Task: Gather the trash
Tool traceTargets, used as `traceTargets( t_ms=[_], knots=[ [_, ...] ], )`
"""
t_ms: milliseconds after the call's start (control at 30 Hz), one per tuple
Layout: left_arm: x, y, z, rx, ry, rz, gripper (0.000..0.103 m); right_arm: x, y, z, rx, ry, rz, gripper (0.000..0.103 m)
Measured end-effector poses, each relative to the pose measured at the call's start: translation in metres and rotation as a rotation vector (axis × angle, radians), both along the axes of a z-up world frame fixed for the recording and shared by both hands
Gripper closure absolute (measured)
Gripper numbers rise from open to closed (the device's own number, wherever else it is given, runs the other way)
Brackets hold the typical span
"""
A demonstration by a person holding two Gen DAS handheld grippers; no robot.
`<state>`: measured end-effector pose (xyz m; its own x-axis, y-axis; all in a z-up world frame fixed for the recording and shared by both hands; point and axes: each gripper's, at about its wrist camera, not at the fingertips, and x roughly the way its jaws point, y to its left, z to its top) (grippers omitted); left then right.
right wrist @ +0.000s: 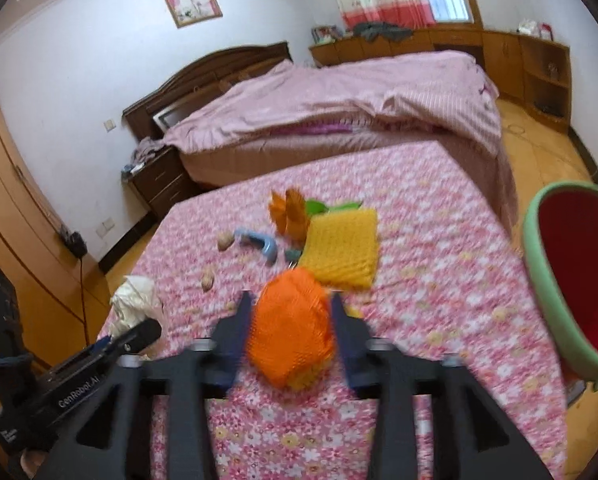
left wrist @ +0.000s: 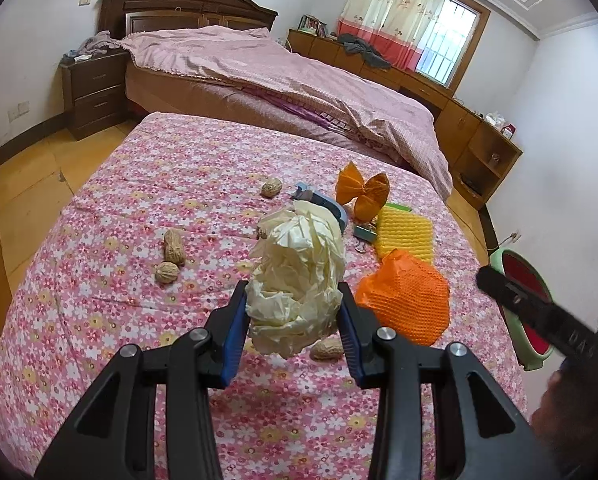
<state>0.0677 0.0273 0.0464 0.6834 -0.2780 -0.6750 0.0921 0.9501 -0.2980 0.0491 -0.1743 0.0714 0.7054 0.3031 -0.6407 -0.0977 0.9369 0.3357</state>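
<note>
My left gripper (left wrist: pixel 293 286) is shut on a crumpled cream paper wad (left wrist: pixel 299 280) and holds it just above the pink floral cloth (left wrist: pixel 119 320). That wad (right wrist: pixel 133 300) and the left gripper (right wrist: pixel 139 336) also show at the lower left of the right wrist view. An orange foam net (right wrist: pixel 291 332) lies on the cloth between the jaws of my right gripper (right wrist: pixel 290 296), which stand apart around it; the picture is blurred. In the left wrist view the same net (left wrist: pixel 403 296) rests flat, with one of the right gripper's fingers (left wrist: pixel 519 300) to its right. A green bin with a red inside (right wrist: pixel 539 240) stands at the right.
Peanuts (left wrist: pixel 173 246), a walnut (left wrist: pixel 167 272), a yellow foam net (left wrist: pixel 405 236), an orange bow-shaped net (left wrist: pixel 363 192) and a blue object (left wrist: pixel 327 202) lie on the cloth. A bed (left wrist: pixel 279 80) stands behind, wooden cabinets (left wrist: pixel 479 144) along the right wall.
</note>
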Motion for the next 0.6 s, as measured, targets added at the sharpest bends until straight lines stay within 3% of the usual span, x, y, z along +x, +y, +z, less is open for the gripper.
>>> traceTargets(
  t_ms=[133, 200, 400, 433, 533, 600],
  knots=[
    [0.001, 0.003, -0.004, -0.005, 0.012, 0.009, 0.061, 0.008, 0.008, -0.016, 0.007, 0.034, 0.023, 0.038],
    [0.002, 0.006, -0.007, -0.008, 0.020, 0.013, 0.061, 0.012, 0.017, -0.022, -0.029, 0.041, 0.041, 0.027],
    [0.006, 0.014, -0.016, -0.017, 0.038, 0.026, 0.061, 0.020, 0.044, -0.036, -0.181, 0.048, 0.096, 0.026],
    [0.006, 0.015, -0.017, -0.018, 0.039, 0.027, 0.061, 0.020, 0.047, -0.038, -0.194, 0.043, 0.110, 0.029],
    [0.007, 0.019, -0.018, -0.020, 0.041, 0.033, 0.061, 0.020, 0.047, -0.041, -0.209, 0.041, 0.092, 0.077],
    [0.005, 0.020, -0.017, -0.022, 0.041, 0.035, 0.061, 0.021, 0.044, -0.044, -0.211, 0.054, 0.086, 0.089]
  ],
)
